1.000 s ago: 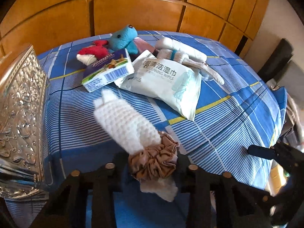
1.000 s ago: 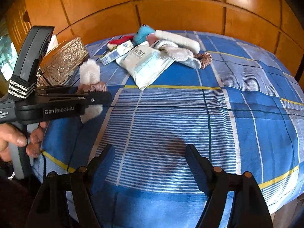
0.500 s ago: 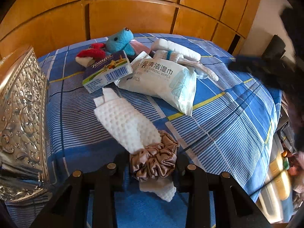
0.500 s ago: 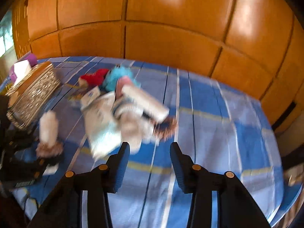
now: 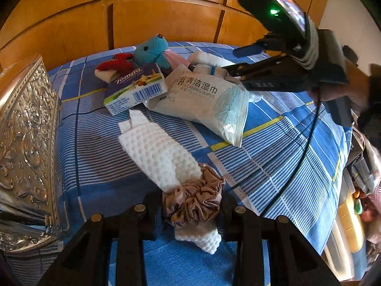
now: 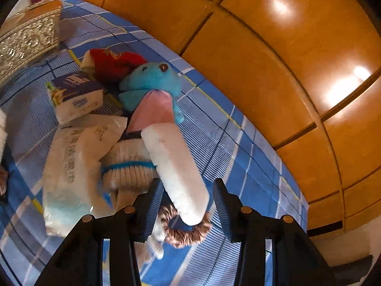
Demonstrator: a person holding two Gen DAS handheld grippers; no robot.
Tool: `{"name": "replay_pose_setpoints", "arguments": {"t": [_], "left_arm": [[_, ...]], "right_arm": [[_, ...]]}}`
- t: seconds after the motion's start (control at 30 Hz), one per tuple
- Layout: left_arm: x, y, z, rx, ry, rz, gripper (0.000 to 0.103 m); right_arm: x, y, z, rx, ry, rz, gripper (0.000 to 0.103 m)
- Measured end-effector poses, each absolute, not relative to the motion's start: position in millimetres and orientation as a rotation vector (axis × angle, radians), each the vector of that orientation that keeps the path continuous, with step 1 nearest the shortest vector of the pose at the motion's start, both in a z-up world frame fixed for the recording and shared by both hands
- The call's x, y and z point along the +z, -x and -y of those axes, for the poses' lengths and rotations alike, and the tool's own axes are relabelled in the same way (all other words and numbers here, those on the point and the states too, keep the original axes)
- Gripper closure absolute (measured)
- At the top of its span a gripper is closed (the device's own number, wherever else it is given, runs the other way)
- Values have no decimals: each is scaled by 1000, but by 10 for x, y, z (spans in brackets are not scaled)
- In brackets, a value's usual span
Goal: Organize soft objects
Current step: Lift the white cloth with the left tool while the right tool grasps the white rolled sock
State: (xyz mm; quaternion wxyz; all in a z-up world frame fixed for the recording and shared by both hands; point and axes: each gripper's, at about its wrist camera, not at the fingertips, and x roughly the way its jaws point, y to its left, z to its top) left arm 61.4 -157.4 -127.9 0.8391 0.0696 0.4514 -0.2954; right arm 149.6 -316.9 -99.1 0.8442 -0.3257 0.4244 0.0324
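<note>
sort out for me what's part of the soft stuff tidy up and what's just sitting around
Job:
white waffle cloth with tan scrunchie
white roll
blue plush
red plush

Lying about:
tissue pack
wipes pack
silver box

The tissue pack carries the brand "Tempo" in white slanted letters on its purple top, with a barcode on its white side; the digits are too small to read. The wipes packet shows large Chinese characters, "CLEANING WIPES" beneath them, and "PCS" lower down, its number hidden
</note>
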Motion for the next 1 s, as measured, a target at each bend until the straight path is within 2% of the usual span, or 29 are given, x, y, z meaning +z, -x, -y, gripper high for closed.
{"name": "replay_pose_setpoints", "arguments": {"t": [0.03,0.33,0.5,0.63,0.73,1.0], "left_arm": [[-1279,-611,1576,-624,-149,-953,69],[-1277,-590,1550,-617,-150,-941,69],[-1267,-584,1582,-611,-169,-934,69],[-1217,-635,1629,-596,-185,-969,69],[-1097,-684,1684,-597,-181,-979,69],[-389,-1178,1716,-571,-160,-926,69]], "right_arm": [[-981,-1525,3191,64,654,-904,86],[-524,-1332,3476,-27,358,-840,88],[-338,-913,3724,-82,108,-865,88],[-434,-429,3867,-100,-118,-891,88],[-625,-118,3851,-125,-171,-913,88],[-751,53,3871,-138,-268,-865,88]]}}
